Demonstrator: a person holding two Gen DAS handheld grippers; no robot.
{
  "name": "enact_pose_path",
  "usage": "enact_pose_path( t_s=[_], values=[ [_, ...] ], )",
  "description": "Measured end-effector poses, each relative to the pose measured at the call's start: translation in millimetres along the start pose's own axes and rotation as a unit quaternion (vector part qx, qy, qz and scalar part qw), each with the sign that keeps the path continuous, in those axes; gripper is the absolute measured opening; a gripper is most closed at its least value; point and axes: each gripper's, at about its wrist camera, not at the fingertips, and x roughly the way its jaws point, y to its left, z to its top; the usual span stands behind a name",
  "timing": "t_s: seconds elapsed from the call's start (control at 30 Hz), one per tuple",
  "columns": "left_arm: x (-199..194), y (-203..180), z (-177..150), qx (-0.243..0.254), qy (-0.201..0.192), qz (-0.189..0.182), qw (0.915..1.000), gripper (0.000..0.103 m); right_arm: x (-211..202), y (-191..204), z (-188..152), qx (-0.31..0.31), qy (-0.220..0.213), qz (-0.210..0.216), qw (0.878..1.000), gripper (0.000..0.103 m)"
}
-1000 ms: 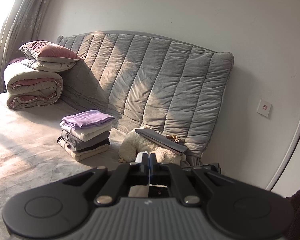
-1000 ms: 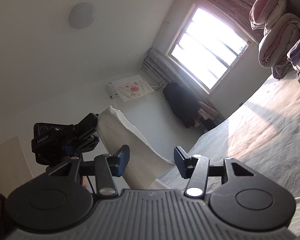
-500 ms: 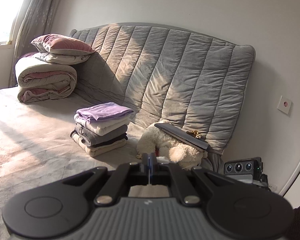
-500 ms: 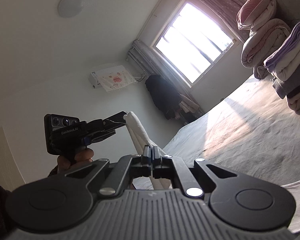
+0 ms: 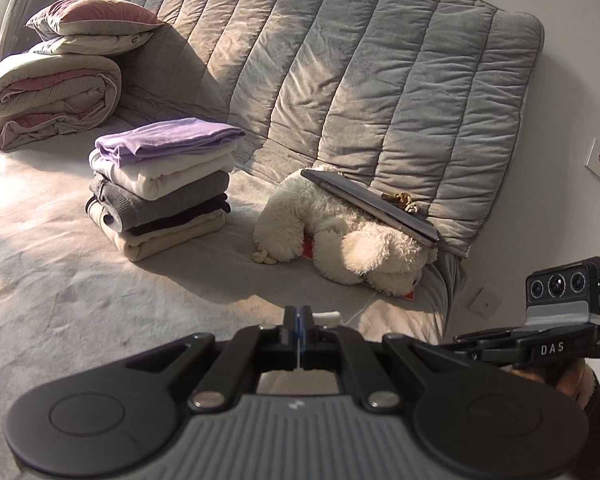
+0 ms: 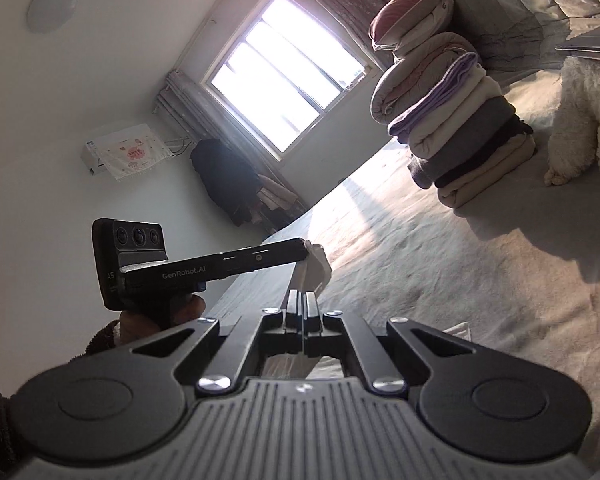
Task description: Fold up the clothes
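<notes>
A pale cream garment (image 6: 314,264) is held stretched between the two claws, above the bed (image 5: 80,320). The left gripper (image 5: 298,320) is seen with its jaws pressed together, a thin edge of the cloth pinched between them; only a small pale patch of the fabric shows below its fingers in the left wrist view. The right gripper (image 6: 301,304) is likewise clamped on the same garment, its jaws closed with cloth visible beneath them. In the right wrist view the left gripper lies just ahead and to the left, its tip touching a bunched corner of the fabric, and a taut edge of cloth runs from there back toward the right claw. The two corners are probably gripped apart so that the garment is kept flat and taut for a fold or for laying down.

Ahead and to the left of the left gripper, well apart, a stack of folded clothes (image 5: 164,188) rests on the bed, a purple piece on top; it is judged to be where finished items are gathered. Ahead and to the right of it, a white plush toy (image 5: 340,236) lies against the grey quilted headboard cover (image 5: 360,60), with a dark flat device (image 5: 368,208) propped on it. Rolled bedding (image 5: 56,100) and pillows (image 5: 92,26) are piled far to the left.
</notes>
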Motion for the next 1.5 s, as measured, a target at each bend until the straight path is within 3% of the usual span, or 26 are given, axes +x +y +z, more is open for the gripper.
enact_pose_path(
  t_s=[0.17,0.27,0.4,0.7,0.83,0.93,1.0,1.07,1.1,1.23,1.3,1.37,1.5],
  values=[
    [48,6,-20,-0.02,0.036,0.007,0.9991,0.0,4,-39,-5,0.054,0.047,-0.09,0.993,0.001],
    [69,9,-28,-0.03,0.046,0.022,0.9982,0.0,7,-48,-8,0.056,0.06,-0.118,0.99,0.003],
    [70,15,-32,-0.052,0.037,0.03,0.9975,0.0,15,-46,-8,0.049,0.07,-0.118,0.989,0.014],
    [18,19,-69,-0.053,0.018,0.062,0.9965,0.009,43,-36,-9,0.033,0.093,-0.116,0.988,0.014],
    [4,13,-95,-0.044,0.026,0.063,0.9967,0.025,62,-33,-7,0.028,0.099,-0.127,0.987,0.014],
    [4,5,-112,-0.019,0.034,0.076,0.9964,0.03,83,-35,-5,0.043,0.113,-0.14,0.983,0.017],
    [6,4,-118,-0.017,0.036,0.082,0.9959,0.03,96,-38,-4,0.058,0.121,-0.15,0.979,0.021],
    [10,5,-124,-0.023,0.037,0.087,0.9952,0.03,106,-42,-4,0.077,0.124,-0.16,0.976,0.04],
    [12,5,-126,-0.024,0.036,0.091,0.9949,0.03,111,-43,-4,0.087,0.125,-0.166,0.974,0.042],
    [17,9,-133,-0.039,0.023,0.102,0.9938,0.03,123,-43,-3,0.098,0.122,-0.193,0.969,0.042],
    [18,10,-135,-0.045,0.015,0.104,0.9934,0.028,125,-40,-4,0.091,0.119,-0.214,0.965,0.033],
    [18,11,-137,-0.049,0.008,0.108,0.993,0.025,127,-36,-4,0.085,0.116,-0.234,0.961,0.015],
    [19,12,-140,-0.052,-0.002,0.113,0.9922,0.019,133,-22,-4,0.054,0.107,-0.26,0.958,0.003]
  ],
)
